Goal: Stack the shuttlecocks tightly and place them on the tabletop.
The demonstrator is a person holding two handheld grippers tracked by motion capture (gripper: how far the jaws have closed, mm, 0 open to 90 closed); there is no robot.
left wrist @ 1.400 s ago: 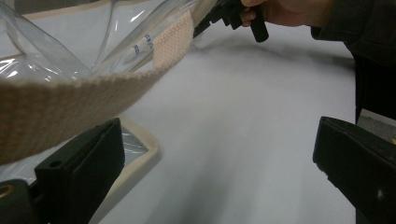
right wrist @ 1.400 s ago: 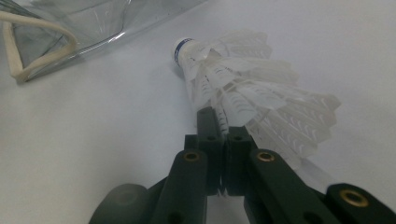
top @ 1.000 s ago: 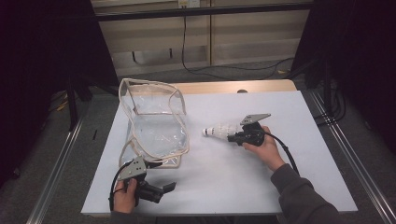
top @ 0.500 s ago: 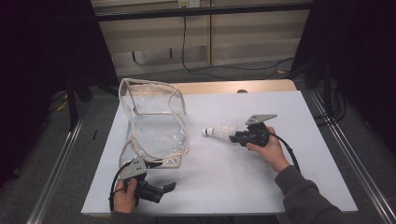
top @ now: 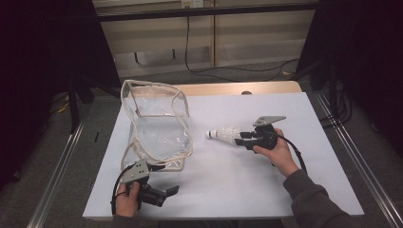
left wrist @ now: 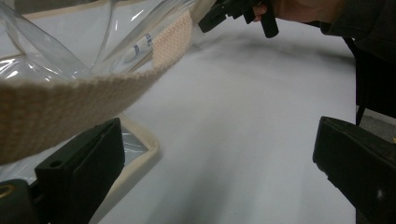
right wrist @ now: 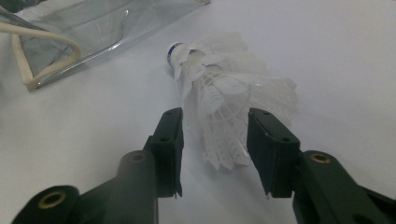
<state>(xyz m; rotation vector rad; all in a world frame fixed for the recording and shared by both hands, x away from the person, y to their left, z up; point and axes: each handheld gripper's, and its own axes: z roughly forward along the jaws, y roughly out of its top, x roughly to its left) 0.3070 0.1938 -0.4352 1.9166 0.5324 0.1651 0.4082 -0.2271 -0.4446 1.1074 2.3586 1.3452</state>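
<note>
A white feathered shuttlecock (top: pixel 223 134) lies on its side on the white table (top: pixel 228 190), cork end toward a clear plastic bag (top: pixel 159 128) with beige trim. My right gripper (top: pixel 241 138) reaches at it from the right. Its jaws have just been opening and stand on either side of the feather skirt (right wrist: pixel 224 93) without squeezing it; the right gripper (right wrist: pixel 215 121) is open. My left gripper (top: pixel 166 194) rests near the table's front edge below the bag. The left gripper (left wrist: pixel 217 140) is wide open, with a beige bag strap (left wrist: pixel 93 93) hanging just in front of one jaw.
The bag lies open-mouthed on the left half of the table, its far end over the back edge. A wooden board (top: pixel 237 88) shows behind the table. Metal rails (top: pixel 57 175) run along both sides. Cables (top: pixel 204 66) lie on the floor beyond.
The right gripper's jaws have parted around the shuttlecock and the hand has drawn back slightly to the right. The shuttlecock stays on the table. The left hand has not moved.
</note>
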